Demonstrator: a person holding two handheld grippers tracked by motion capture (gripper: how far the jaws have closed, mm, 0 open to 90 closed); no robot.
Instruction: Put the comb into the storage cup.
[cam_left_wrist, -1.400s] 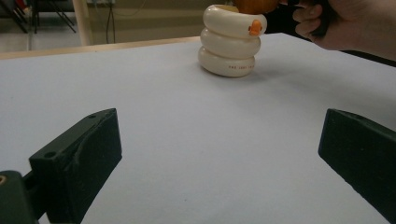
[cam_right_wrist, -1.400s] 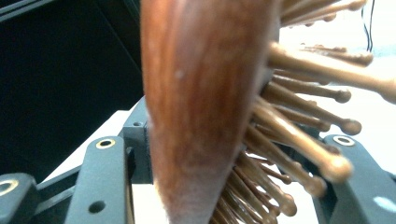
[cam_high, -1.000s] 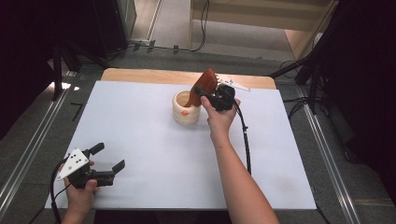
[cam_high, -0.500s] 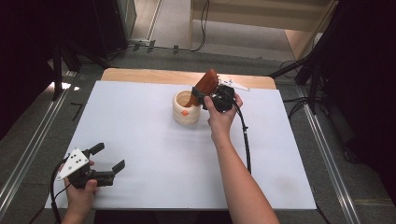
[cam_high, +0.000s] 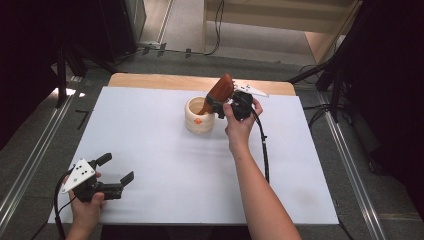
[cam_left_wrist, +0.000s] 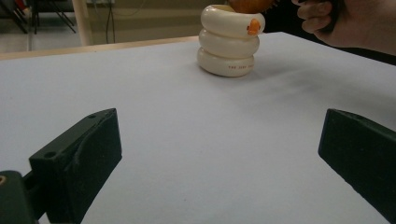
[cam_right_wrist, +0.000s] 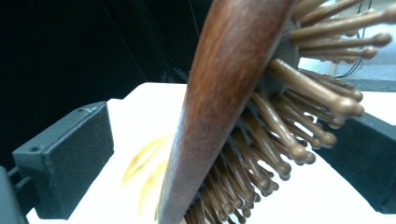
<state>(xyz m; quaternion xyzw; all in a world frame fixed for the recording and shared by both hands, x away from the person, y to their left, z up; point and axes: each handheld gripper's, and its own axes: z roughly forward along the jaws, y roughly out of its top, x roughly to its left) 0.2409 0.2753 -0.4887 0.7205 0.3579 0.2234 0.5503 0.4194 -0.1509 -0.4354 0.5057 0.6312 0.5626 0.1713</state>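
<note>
Lower left of the high view, our left gripper (cam_high: 121, 169) sits idle, jaws apart and empty. Centre-top, the wooden hairbrush (cam_high: 218, 92) leans handle-down in the cream holder (cam_high: 199, 115). Our right gripper (cam_high: 220, 103) has just been opening, brush loose between its jaws. Pulling back could snag the bristles and tip the brush or holder.

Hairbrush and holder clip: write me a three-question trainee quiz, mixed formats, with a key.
1. True or false: the wooden hairbrush lies flat on the white table.
2. The right gripper, whose jaws have just been opening, is: A) clamped on the brush, B) open with the brush between its jaws, C) apart from the brush.
3. What does the brush stand in?

Key: 1 false, it leans upright. 2 B. 3 The cream ringed holder.
</note>
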